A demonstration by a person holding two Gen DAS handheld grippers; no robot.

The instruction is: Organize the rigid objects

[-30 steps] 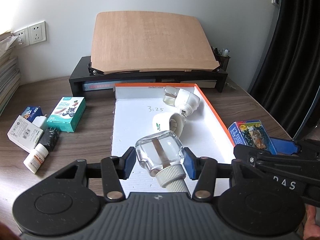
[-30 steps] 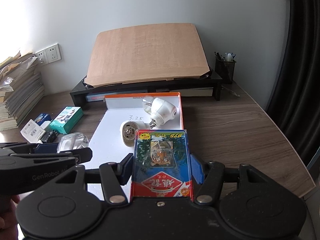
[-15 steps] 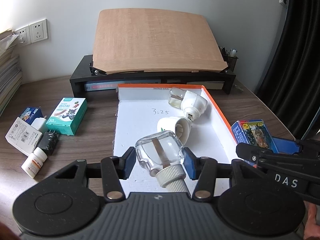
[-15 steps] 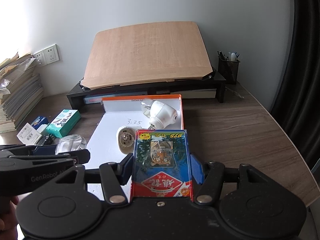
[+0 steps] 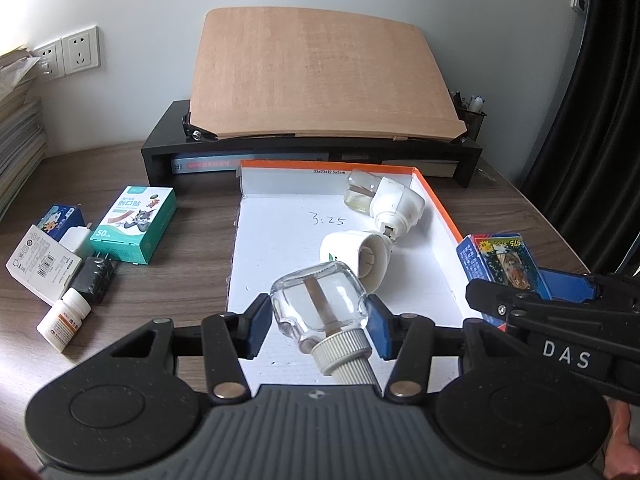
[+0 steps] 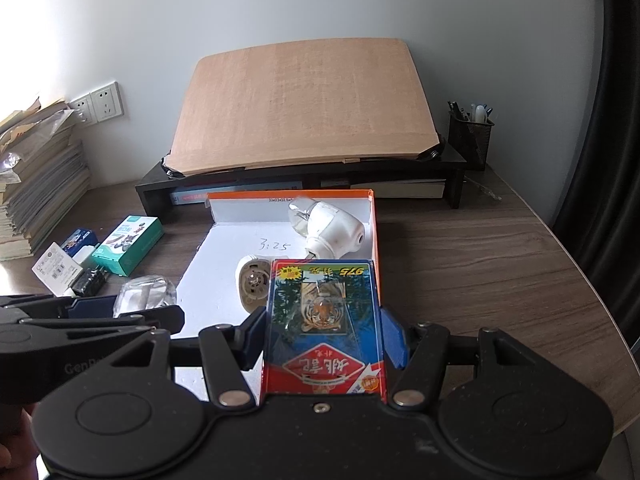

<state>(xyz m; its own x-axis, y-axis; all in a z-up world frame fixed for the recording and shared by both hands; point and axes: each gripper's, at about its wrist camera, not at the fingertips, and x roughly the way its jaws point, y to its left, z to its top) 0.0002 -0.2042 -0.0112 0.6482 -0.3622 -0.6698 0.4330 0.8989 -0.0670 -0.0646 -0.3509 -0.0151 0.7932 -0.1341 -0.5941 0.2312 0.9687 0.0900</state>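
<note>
Glass bottle clamped in left gripper above tray; card box clamped in right gripper, at 3 o'clock.

Pale grey wall, double sockets left; dark wood-grain surface; black riser shelf under tilted wooden board; black curtain right; daylight from upper left

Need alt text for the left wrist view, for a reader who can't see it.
The left gripper clamps a clear glass bottle over a white tray holding two white plug-in heaters. At right, the right gripper holds a card box; small boxes lie left.
</note>
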